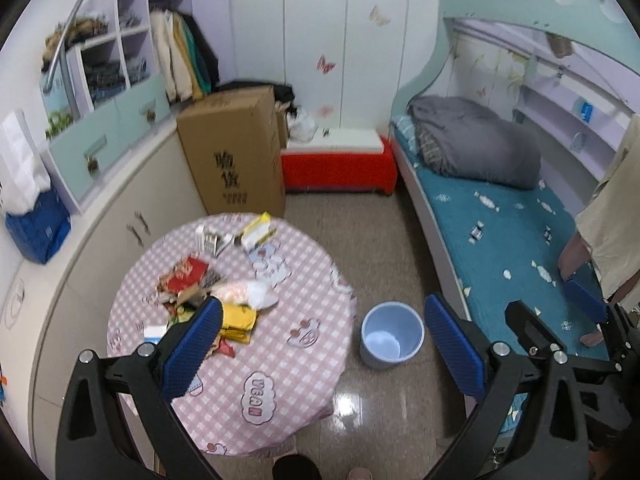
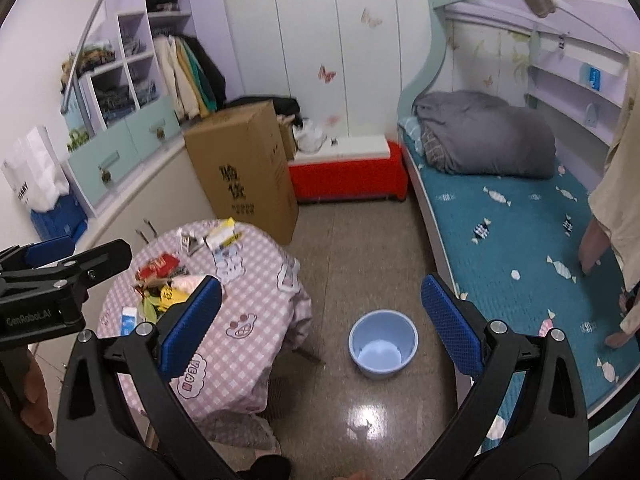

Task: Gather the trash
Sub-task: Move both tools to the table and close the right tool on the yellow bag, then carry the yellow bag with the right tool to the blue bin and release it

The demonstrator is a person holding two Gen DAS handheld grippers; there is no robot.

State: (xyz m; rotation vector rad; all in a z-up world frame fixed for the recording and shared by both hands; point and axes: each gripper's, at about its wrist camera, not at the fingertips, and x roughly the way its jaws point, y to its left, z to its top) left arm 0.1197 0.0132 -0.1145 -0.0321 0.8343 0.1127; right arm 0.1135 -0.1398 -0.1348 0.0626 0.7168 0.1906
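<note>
- My left gripper (image 1: 324, 328): fingers spread wide, holding nothing.
- My right gripper (image 2: 322, 306): fingers equally wide, empty.
- Wrapper pile (image 1: 204, 292): on table (image 1: 280, 360), frame centre-left.
- Blue bin (image 2: 383, 343): on floor, lower centre.

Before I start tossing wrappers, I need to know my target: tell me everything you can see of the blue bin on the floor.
The blue bin is a small round bucket, smooth and plastic-looking, pale blue inside and out. It stands upright and open-topped on the glossy speckled floor, between the round table and the bed, touching neither. It looks empty: only its bare, lighter bottom shows. No lid, liner or handle is visible.
</note>
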